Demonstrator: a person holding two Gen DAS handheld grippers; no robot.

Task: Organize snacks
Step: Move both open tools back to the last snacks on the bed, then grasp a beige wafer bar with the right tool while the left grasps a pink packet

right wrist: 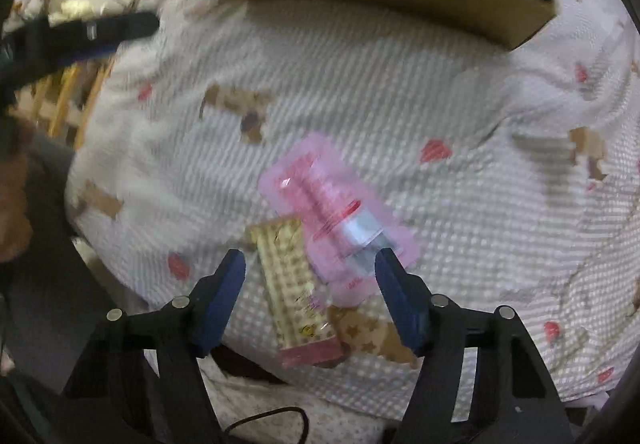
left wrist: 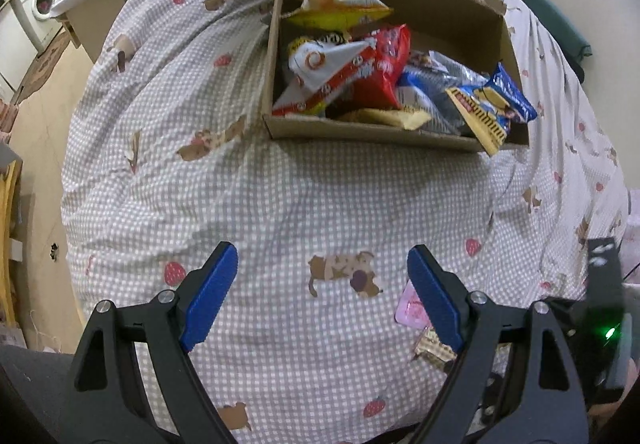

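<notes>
The left gripper (left wrist: 322, 284) hangs wide and empty over the bed (left wrist: 280, 184); two snacks (right wrist: 332, 212) lie loose near its front edge under the half-open, empty right gripper (right wrist: 310, 264); the box (left wrist: 360, 132) already holds most packets

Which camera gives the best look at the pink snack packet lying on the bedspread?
The right wrist view: the pink packet lies nearly whole ahead of the right gripper, though blurred. In the left wrist view only its corner peeks out behind one finger.
</notes>
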